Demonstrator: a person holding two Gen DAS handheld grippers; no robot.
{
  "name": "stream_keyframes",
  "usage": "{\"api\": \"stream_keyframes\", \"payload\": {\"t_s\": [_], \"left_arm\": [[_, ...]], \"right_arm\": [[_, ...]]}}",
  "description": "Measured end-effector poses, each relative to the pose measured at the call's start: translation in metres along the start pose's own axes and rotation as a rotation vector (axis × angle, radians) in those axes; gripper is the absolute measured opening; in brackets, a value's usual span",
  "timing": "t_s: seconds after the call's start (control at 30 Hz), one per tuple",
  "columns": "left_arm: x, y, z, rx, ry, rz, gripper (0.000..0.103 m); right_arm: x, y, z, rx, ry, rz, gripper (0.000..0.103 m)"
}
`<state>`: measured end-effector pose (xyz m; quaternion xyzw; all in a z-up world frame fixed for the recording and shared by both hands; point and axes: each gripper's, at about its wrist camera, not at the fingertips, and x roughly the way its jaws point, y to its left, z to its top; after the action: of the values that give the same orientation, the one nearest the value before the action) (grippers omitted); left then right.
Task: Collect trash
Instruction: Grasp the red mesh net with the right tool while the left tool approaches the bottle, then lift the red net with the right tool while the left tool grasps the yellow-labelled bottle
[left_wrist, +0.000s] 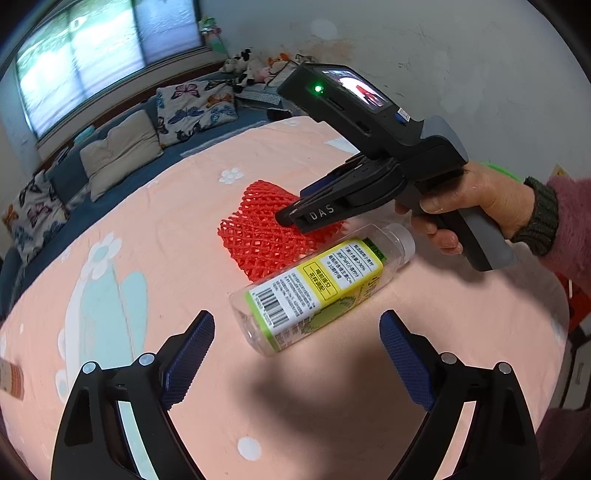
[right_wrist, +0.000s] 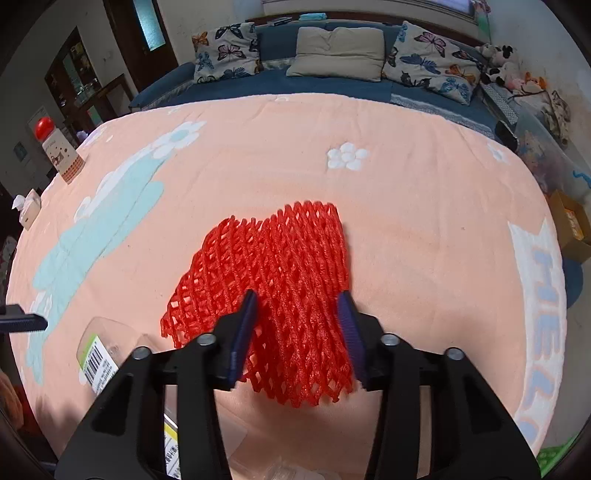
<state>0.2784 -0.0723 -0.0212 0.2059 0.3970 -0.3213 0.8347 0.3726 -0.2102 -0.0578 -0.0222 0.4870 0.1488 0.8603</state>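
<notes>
A red foam net (right_wrist: 280, 258) lies flat on the peach blanket (right_wrist: 406, 184). My right gripper (right_wrist: 298, 295) points down onto the net's near part, and its blue pads (right_wrist: 245, 325) press on a bunched strip of mesh between them. The left wrist view shows the same gripper (left_wrist: 291, 218), with its tips on the net (left_wrist: 255, 236). Just in front of the net an empty clear bottle (left_wrist: 321, 288) with a yellow-green label lies on its side. My left gripper (left_wrist: 297, 317) hovers over the bottle's base end, open wide and holding nothing.
A blue sofa (right_wrist: 332, 85) with butterfly and beige cushions runs along the blanket's far side, with plush toys (right_wrist: 502, 70) at its right end. A red-capped canister (right_wrist: 55, 147) and a tissue box (right_wrist: 29, 206) stand at the left edge. A cardboard box (right_wrist: 572, 229) sits lower right.
</notes>
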Motion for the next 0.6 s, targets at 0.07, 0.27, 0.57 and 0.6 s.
{"api": "stream_keyframes", "payload": {"t_s": [0.07, 0.27, 0.57, 0.6], "left_arm": [[0.002, -0.002, 0.003, 0.017, 0.003, -0.008, 0.088], [0.013, -0.003, 0.015, 0.082, 0.005, -0.026, 0.088], [0.033, -0.008, 0.023, 0.175, 0.035, -0.082, 0.088], [0.035, -0.008, 0.025, 0.182, 0.039, -0.085, 0.088]], "right_arm": [[0.0, 0.0, -0.002, -0.009, -0.001, -0.009, 0.027], [-0.015, -0.014, -0.007, 0.019, -0.033, -0.02, 0.016], [-0.033, -0.029, -0.017, 0.013, -0.046, -0.069, 0.015], [-0.035, -0.03, -0.018, 0.013, -0.048, -0.072, 0.015]]}}
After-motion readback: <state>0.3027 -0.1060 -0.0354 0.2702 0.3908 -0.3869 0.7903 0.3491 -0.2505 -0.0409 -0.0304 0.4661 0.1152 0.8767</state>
